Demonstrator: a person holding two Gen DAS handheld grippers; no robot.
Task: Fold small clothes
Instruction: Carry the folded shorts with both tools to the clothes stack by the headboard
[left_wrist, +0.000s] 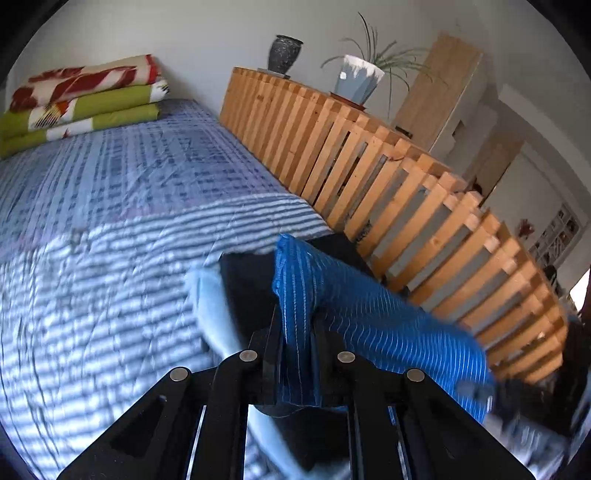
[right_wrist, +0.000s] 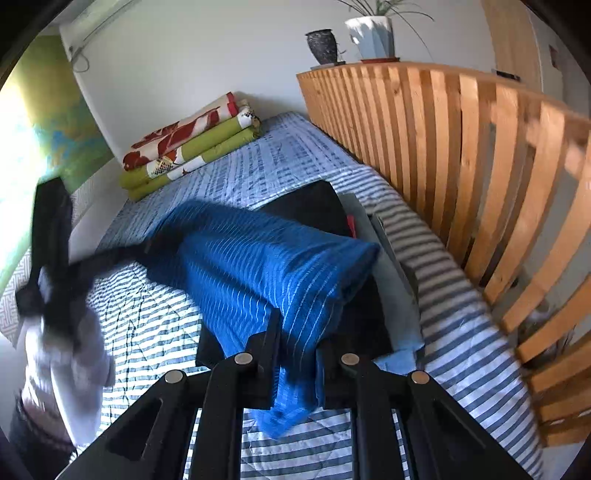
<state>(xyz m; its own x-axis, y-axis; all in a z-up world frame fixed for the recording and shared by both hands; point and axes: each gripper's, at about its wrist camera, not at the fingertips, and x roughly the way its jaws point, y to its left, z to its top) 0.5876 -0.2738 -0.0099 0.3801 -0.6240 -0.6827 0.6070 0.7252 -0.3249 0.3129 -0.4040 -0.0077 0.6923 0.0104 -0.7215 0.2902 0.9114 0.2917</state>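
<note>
A blue cloth with thin pale stripes (left_wrist: 369, 325) (right_wrist: 258, 258) hangs stretched in the air between both grippers, above the bed. My left gripper (left_wrist: 295, 332) is shut on one end of it. My right gripper (right_wrist: 295, 332) is shut on the other end. In the right wrist view the left gripper (right_wrist: 151, 245) appears blurred at the cloth's far left, held by a hand in a white sleeve (right_wrist: 74, 350). In the left wrist view the right gripper (left_wrist: 495, 398) is a blur at the cloth's lower right. Under the cloth lie folded black (right_wrist: 314, 206), grey (right_wrist: 388, 266) and light blue (left_wrist: 210, 306) clothes.
A blue and white striped bedcover (left_wrist: 110, 258) (right_wrist: 461, 350) spreads under everything. A wooden slatted rail (left_wrist: 369, 166) (right_wrist: 480, 166) borders the bed on the right, with a dark vase (left_wrist: 284, 53) and a potted plant (left_wrist: 356, 79) on top. Folded blankets (left_wrist: 81, 99) (right_wrist: 192, 144) are stacked at the far end.
</note>
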